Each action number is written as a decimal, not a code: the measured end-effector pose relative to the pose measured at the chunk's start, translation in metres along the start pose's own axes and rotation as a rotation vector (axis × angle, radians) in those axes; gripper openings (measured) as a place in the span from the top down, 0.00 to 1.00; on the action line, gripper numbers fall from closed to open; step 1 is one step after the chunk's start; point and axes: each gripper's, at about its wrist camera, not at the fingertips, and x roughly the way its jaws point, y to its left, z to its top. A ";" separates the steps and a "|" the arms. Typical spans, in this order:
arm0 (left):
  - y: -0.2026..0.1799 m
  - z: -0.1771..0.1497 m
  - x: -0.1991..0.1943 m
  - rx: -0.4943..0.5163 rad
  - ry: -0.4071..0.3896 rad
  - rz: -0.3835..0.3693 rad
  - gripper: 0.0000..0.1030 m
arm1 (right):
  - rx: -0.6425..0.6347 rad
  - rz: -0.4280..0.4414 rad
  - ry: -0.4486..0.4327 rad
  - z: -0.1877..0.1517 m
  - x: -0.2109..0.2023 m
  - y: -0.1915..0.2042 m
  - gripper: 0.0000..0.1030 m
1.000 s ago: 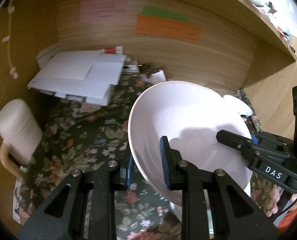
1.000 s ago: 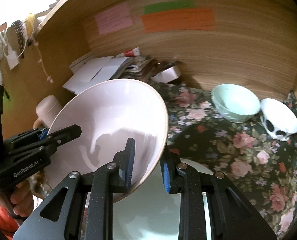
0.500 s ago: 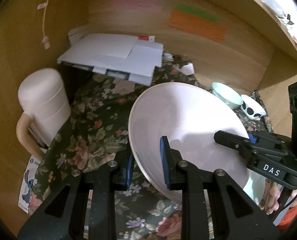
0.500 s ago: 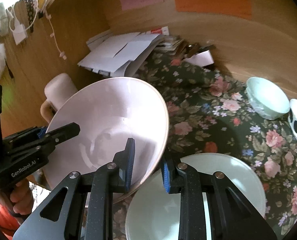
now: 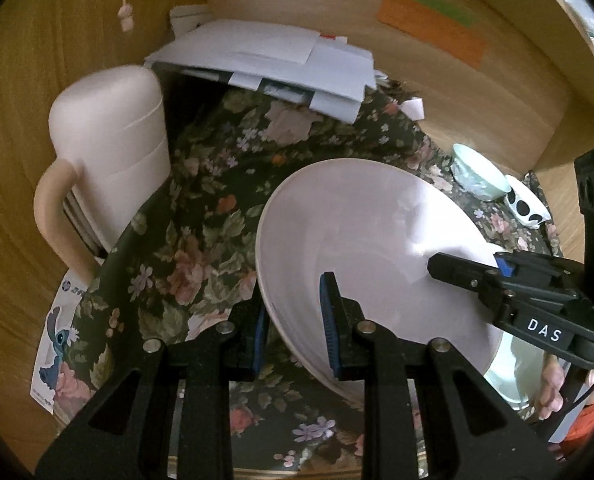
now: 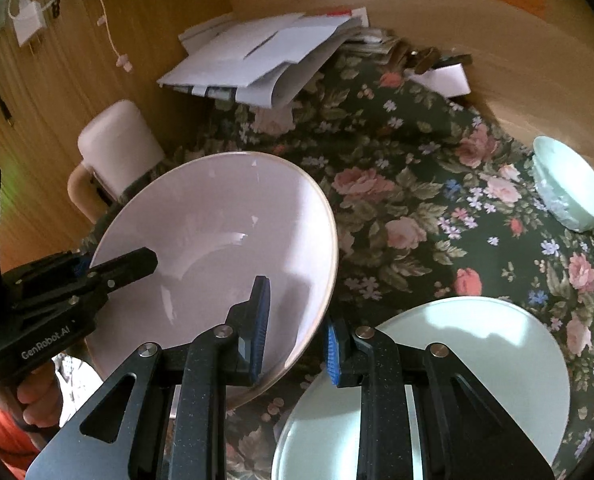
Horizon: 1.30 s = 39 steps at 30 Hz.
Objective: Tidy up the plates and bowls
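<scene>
Pink jug: a tall pale-pink plastic jug with a curved handle (image 5: 109,152) stands at the far left against the wooden wall, well apart from the dishes.
Floral cloth: a dark flower-patterned tablecloth (image 6: 409,208) covers the shelf floor; bare cloth lies beside the jug.
Left gripper: the left gripper (image 5: 293,320) has one blue pad inside and one outside the near-left rim; the jaws are clamped on that rim.
Held bowl: the large pale-pink ceramic bowl with a thin gold rim (image 6: 217,248) is carried above the cloth, tilted, between both tools.
Right gripper: the right gripper (image 6: 295,330) straddles the opposite rim, jaws clamped on it.
Green plate: a pale-green round ceramic plate (image 6: 477,360) lies flat on the cloth just beside and partly under the bowl's right edge.
Small bowls: a small mint-green ceramic bowl (image 6: 569,188) and a white bowl with black spots (image 5: 525,204) sit touching at the far right.
Step in hand: judged as two-handed transport of the bowl to a resting place.
Technique: level the rim, keep both grips equal, lower both sides together.
Hazard: a rim strike on the green plate is possible; release only once the base rests flat.
</scene>
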 end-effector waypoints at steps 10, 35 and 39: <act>0.014 -0.009 0.015 -0.017 0.047 -0.004 0.77 | -0.004 0.000 0.061 -0.007 0.020 0.002 0.79; -0.002 0.023 -0.026 0.041 -0.132 0.078 0.45 | 0.022 -0.058 -0.117 0.001 -0.047 -0.025 0.52; -0.017 0.031 -0.035 0.060 -0.161 0.060 0.37 | 0.040 -0.098 -0.176 0.002 -0.070 -0.037 0.40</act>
